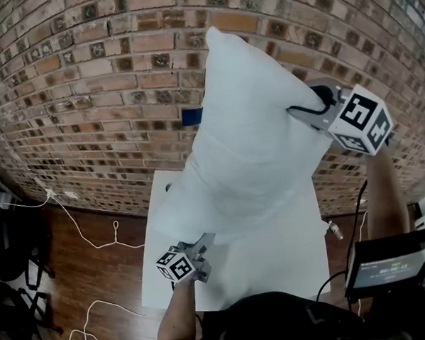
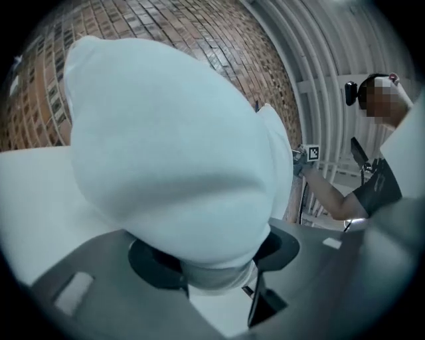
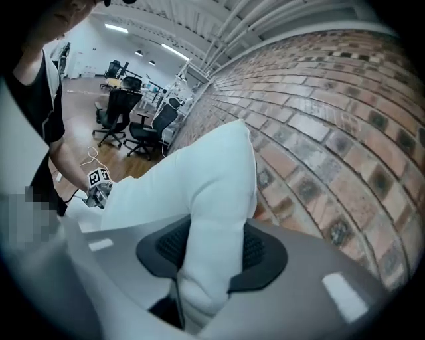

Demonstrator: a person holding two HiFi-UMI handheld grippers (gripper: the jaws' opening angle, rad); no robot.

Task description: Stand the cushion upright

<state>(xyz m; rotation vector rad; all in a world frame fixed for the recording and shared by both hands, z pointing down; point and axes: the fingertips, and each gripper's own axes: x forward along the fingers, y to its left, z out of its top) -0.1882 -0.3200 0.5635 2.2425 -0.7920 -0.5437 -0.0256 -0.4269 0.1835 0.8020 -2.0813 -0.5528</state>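
1. The white cushion point(image 1: 247, 150) stands tall over the white table point(image 1: 274, 269), in front of the brick wall point(image 1: 87, 80); its lower edge seems to rest on the table.
2. The left gripper point(image 1: 202, 241) clamps the cushion's lower corner.
3. The right gripper point(image 1: 302, 111) pinches its upper edge.

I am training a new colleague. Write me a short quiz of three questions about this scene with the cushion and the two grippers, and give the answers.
1. True or false: the cushion lies flat on the table.
2. What is behind the cushion? A) a brick wall B) a window C) a shelf
3. Which one grips the cushion higher up, the left gripper or the right gripper?

Key:
1. False. It rises steeply and is tilted, with both grippers shut on it.
2. A.
3. The right gripper, at the upper edge. The left gripper holds a lower corner.
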